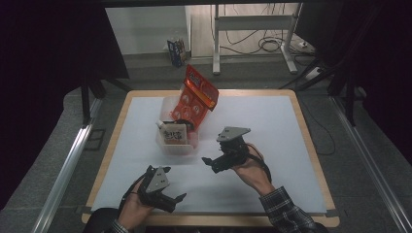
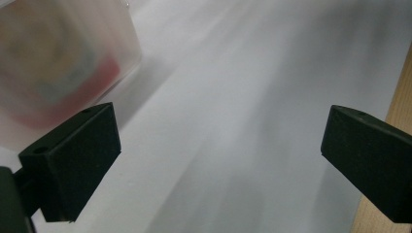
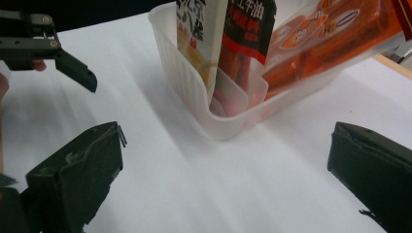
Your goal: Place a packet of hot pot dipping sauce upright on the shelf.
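Observation:
A translucent plastic bin [image 1: 167, 145] stands on the white table cover, left of centre. In it lean a pale pouch with dark print [image 1: 173, 133], a dark pouch [image 3: 245, 34] and a tall orange snack pack [image 1: 197, 97] that sticks out at the back. My right gripper [image 1: 210, 162] hovers just right of the bin's front, open, nothing between its black jaws. My left gripper [image 1: 176, 199] is near the table's front edge, open and empty; the left gripper view shows the blurred bin [image 2: 58, 63] at upper left. The right gripper view shows the bin [image 3: 194, 92] straight ahead.
The wooden table rim [image 1: 116, 121] frames the white cover [image 1: 272, 131], with open surface right of the bin. Beyond the table stand a metal desk frame [image 1: 252, 29] with cables and a small box [image 1: 177, 51] on the floor.

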{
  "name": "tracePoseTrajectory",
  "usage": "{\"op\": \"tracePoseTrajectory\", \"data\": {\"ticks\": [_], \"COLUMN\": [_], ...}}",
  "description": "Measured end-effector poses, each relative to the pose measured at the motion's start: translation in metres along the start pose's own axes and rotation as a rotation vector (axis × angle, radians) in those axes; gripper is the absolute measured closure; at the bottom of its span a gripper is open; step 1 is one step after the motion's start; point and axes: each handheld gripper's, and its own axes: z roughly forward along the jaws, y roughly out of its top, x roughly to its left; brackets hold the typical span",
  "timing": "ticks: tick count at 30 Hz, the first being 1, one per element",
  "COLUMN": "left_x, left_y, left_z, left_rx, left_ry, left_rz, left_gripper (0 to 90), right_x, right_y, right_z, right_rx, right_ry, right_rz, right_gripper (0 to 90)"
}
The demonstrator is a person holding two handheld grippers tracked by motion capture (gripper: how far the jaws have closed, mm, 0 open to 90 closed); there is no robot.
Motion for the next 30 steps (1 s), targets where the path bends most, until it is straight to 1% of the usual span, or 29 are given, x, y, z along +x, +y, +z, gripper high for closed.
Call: {"op": "tracePoseTrajectory", "data": {"ticks": [9, 12, 18, 21, 26, 30], "left_x": [0.001, 0.001, 0.002, 0.002, 0.002, 0.002], "left_y": [0.0, 0.0, -0.001, -0.001, -0.001, -0.001], "left_z": [0.0, 0.0, 0.0, 0.0, 0.001, 0.001], "left_rx": [0.005, 0.004, 0.01, 0.012, 0.017, 0.016], "left_ry": [0.01, 0.011, 0.015, 0.014, 0.014, 0.015], "left_rz": [-0.009, -0.015, -0.018, -0.018, -0.017, -0.018], "left_gripper": [0.6, 0.4, 0.3, 0.2, 0.1, 0.0], "right_x": [0.002, 0.001, 0.001, 0.001, 0.0, -0.002], "right_y": [-0.012, -0.02, -0.03, -0.037, -0.042, -0.049], "right_z": [-0.009, -0.012, -0.015, -0.017, -0.022, -0.032], "right_rx": [0.021, 0.034, 0.047, 0.061, 0.061, 0.048], "right_ry": [-0.005, -0.011, -0.018, -0.029, -0.041, -0.057], "right_rz": [0.009, 0.015, 0.031, 0.034, 0.041, 0.057], "right_gripper": [0.0, 0.0, 0.0, 0.0, 0.0, 0.0]}}
